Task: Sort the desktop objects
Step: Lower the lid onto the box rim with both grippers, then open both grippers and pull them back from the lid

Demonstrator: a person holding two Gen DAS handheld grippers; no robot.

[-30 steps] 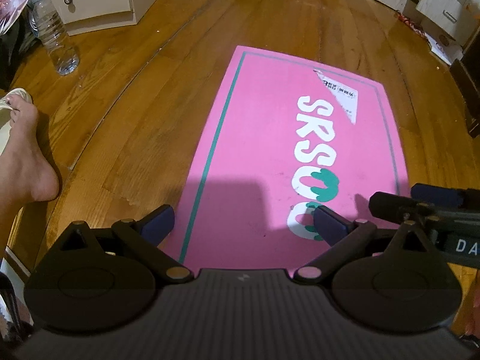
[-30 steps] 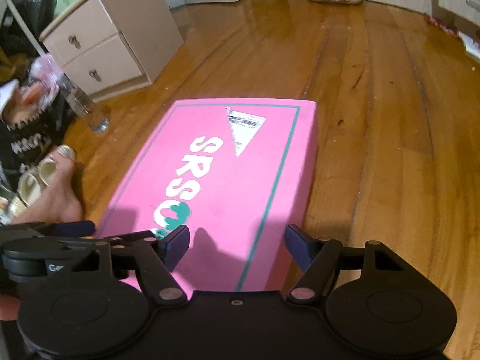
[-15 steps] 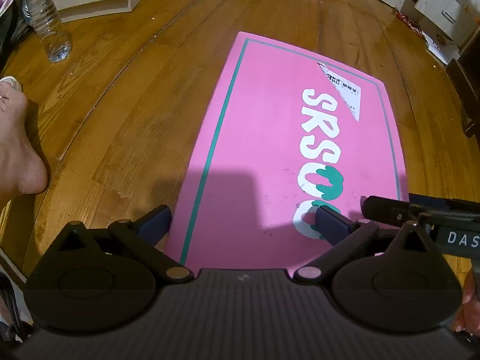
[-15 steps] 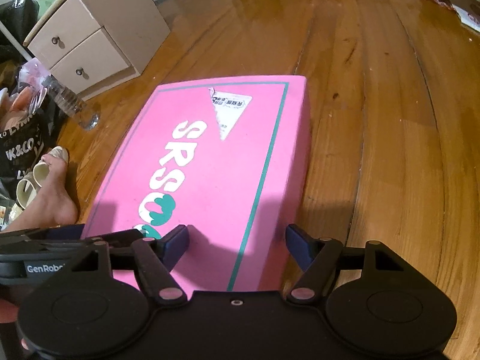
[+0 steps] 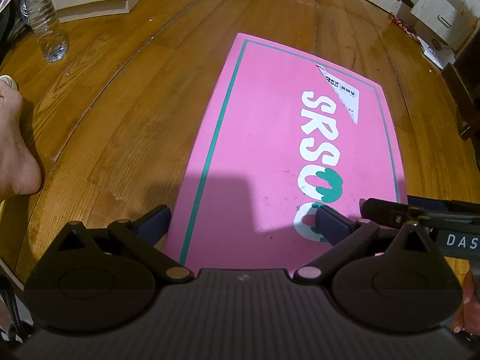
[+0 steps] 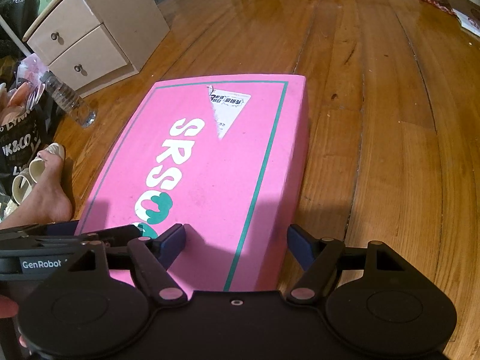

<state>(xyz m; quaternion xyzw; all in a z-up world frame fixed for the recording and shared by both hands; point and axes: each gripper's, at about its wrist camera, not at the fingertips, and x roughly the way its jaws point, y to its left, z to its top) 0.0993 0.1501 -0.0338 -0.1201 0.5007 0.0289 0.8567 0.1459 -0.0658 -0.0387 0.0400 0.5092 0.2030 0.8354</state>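
Black plastic gripper bodies fill the bottom of both views, each held by a person and angled down at a flat pink box lying on a wooden floor. The left gripper has its jaws spread wide with nothing between them; one blue pad hangs over the floor just off the box's left edge, the other over the white lettering. The right gripper is likewise spread, and its jaws have just been opening a little further, with no object pinched; it straddles the box's right edge, one pad over the pink top and one over the floor. Each tool's tip shows at the side of the other's view, so the two sit close side by side at the near end of the box. This reads as a ready stance, both tools poised above the working surface before anything is picked. The box top is bare except for a teal border line and a torn white label; no small items to sort appear on it. Farther left, a bare foot rests by a clear water bottle, standing upright. Beyond it stands a pale two-drawer cabinet, drawers closed, contents hidden.
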